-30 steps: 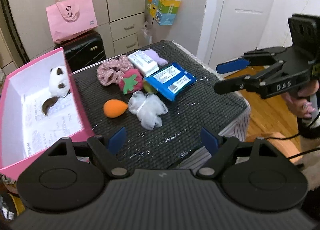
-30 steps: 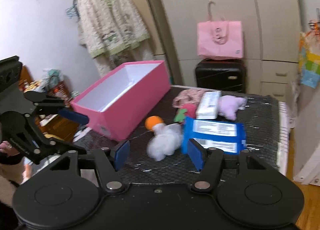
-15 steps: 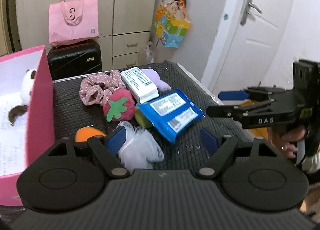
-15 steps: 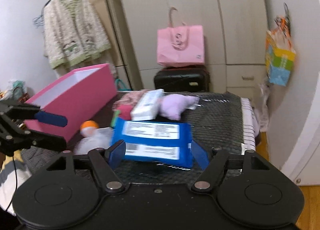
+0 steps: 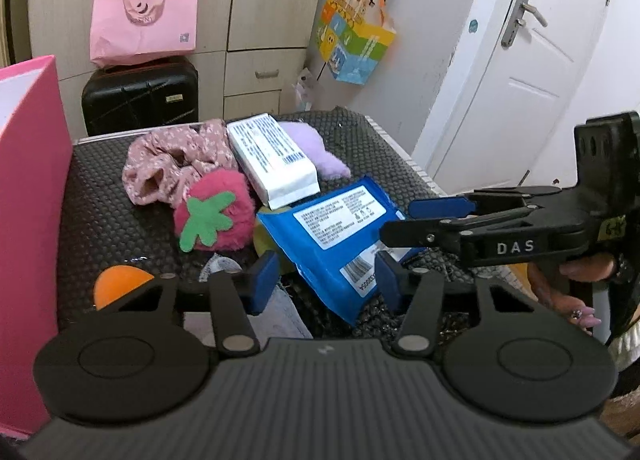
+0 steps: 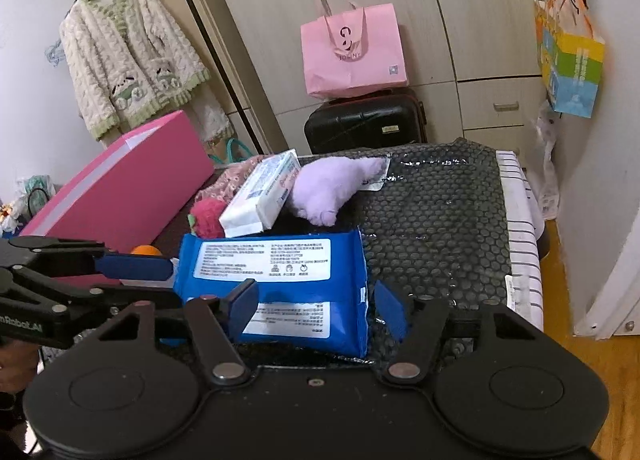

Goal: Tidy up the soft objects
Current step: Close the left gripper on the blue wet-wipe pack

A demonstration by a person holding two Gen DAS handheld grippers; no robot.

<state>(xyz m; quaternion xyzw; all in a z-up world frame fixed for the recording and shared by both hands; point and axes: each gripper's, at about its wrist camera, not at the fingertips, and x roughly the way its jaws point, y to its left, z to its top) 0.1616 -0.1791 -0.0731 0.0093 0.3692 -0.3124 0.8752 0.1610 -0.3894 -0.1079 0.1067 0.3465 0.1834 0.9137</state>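
Soft stuff was piled up on the black bubble-textured table top (image 5: 400, 164), right next to the pink box (image 5: 28, 180) on the left. The blue wipes pack (image 6: 276, 280) lay closest, flat on the mat with its label up. Behind it sat a white tissue pack (image 6: 262, 196), leaning partly on a pink floral scrunchie (image 5: 172, 164) and a purple plush (image 6: 332, 188). A fuzzy strawberry (image 5: 216, 220) was touching the white pack's near corner, and an orange sponge (image 5: 116, 286) sat beside the box wall, with something white and fluffy (image 5: 276, 310) just under the left gripper.

The left gripper (image 5: 326, 280) had its fingers spread wide, hovering low over the near end of the blue pack, not pinching anything. The right gripper (image 6: 316, 302) was spread apart too, its blue pads either side of the pack's near right part, but I couldn't tell if they touched it.

In the background, a pink shopping bag (image 6: 354, 52) sat on top of a black suitcase (image 6: 364, 124) by the cupboards.
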